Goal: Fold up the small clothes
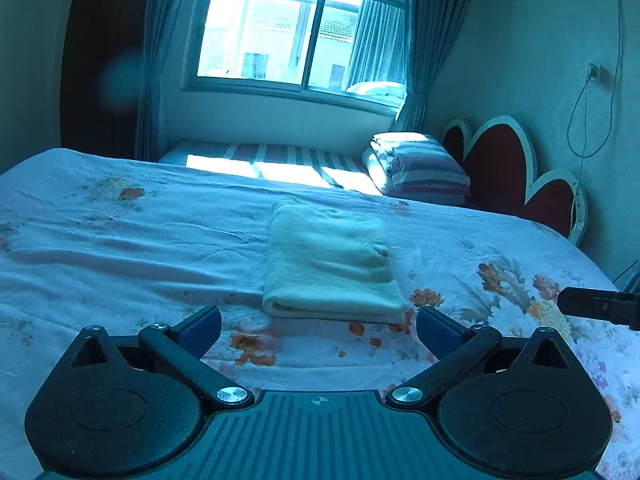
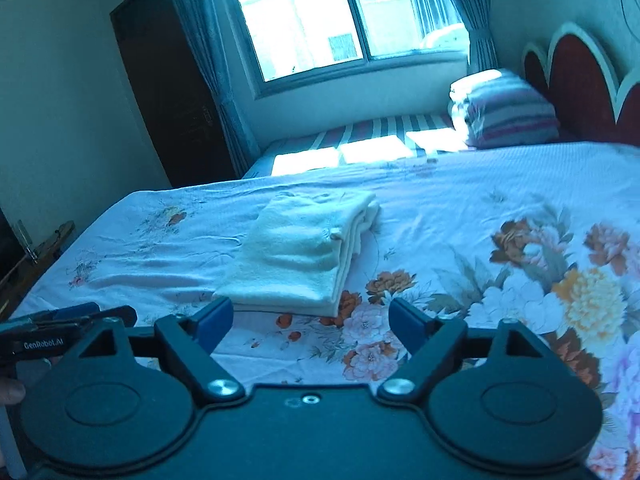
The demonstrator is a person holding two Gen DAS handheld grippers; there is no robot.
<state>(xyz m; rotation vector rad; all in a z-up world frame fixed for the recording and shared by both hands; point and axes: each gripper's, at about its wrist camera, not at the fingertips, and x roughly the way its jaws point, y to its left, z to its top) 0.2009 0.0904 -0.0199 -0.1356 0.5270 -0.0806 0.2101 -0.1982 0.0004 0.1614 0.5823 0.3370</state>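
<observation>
A cream garment [image 1: 328, 264] [image 2: 304, 248] lies folded into a thick rectangle on the floral bedsheet [image 1: 120, 240] [image 2: 480, 184], its layered edges facing right. My left gripper [image 1: 319, 320] hovers just short of the garment's near edge, open, with nothing between its blue pads. My right gripper [image 2: 312, 314] is likewise open and empty, a little to the right of the garment's near corner. Each gripper shows at the edge of the other's view: the right gripper [image 1: 600, 306] and the left gripper [image 2: 68, 320].
A striped folded quilt [image 1: 420, 164] [image 2: 508, 112] sits at the far side by a red scalloped headboard [image 1: 504, 168] [image 2: 580, 80]. A window [image 1: 296, 28] with curtains is behind, a dark door [image 2: 168, 88] at left. A fingertip [image 2: 10, 392] shows at the left edge.
</observation>
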